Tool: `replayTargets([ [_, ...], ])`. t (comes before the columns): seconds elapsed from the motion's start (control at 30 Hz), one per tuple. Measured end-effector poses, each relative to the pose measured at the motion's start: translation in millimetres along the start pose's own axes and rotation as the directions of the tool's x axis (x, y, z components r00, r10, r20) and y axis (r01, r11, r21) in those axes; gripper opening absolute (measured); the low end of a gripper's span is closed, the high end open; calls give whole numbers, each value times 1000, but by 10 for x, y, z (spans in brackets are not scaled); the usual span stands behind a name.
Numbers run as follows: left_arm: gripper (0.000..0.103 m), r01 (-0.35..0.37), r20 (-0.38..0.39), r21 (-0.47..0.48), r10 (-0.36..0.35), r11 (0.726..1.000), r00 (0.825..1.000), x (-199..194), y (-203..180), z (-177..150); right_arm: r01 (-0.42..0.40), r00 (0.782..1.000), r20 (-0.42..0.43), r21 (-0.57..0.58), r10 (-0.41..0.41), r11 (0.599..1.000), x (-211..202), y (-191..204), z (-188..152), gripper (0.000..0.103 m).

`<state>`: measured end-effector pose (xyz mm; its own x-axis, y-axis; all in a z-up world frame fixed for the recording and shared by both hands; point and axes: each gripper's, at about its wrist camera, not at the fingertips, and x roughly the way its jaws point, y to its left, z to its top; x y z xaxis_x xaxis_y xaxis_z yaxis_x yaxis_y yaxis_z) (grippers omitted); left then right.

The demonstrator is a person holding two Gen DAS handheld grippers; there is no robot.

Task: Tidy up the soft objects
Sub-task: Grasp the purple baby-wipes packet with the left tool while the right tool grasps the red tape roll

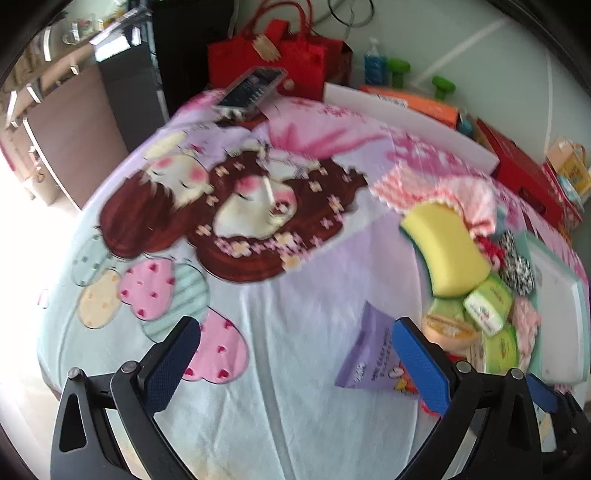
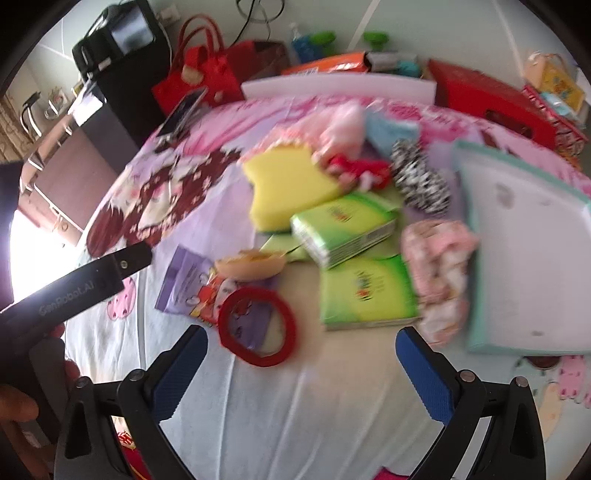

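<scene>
The right gripper [image 2: 301, 373] hangs released and empty over the soft clutter, the left gripper [image 1: 295, 363] likewise. This looks like choosing a first pick; the yellow sponge [image 2: 286, 188] beside the tray [image 2: 532, 258] would need squaring up.

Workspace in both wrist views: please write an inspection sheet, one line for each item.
Surface: cartoon-print blanket, wrinkled.
Job's things: yellow sponge, green tissue packs, zebra-print cloth and pink cloth, piled beside the white tray.
Clutter: purple packet, red ring, phone.
Grippers: left tool open, empty; right tool open, empty.
Cables: dark loop on the wall.
Surroundings: red bag, red boxes, blue bottle.
</scene>
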<state>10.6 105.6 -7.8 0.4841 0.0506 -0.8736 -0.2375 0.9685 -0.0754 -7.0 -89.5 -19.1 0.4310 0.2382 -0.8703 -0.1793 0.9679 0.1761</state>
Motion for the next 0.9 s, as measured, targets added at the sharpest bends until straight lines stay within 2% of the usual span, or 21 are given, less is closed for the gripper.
replayTargets([
  [0.23,103,60,-111,-33,-63,998,992,180,18,-53,-43,997,-65,32,45,999,307,33,8,103],
  [0.47,101,132,-159,-52,-139,990,977,293,-18,-104,-58,995,-77,25,59,998,372,103,-1,90],
  [0.53,89,160,-179,-62,-169,985,969,328,-37,-118,-56,995,-79,21,58,998,389,119,-2,88],
  [0.63,80,208,-216,-86,-222,974,951,407,-63,-151,-57,995,-80,23,59,998,398,111,2,77],
  [0.7,75,212,-214,-82,-225,974,951,411,-81,-153,-56,995,-82,27,58,998,409,101,4,72],
  [0.8,59,238,-215,-92,-253,967,943,405,-95,-159,-61,995,-78,29,63,998,414,103,4,63],
  [0.9,45,267,-219,-103,-283,958,934,397,-121,-159,-62,995,-80,29,64,998,425,99,2,59],
])
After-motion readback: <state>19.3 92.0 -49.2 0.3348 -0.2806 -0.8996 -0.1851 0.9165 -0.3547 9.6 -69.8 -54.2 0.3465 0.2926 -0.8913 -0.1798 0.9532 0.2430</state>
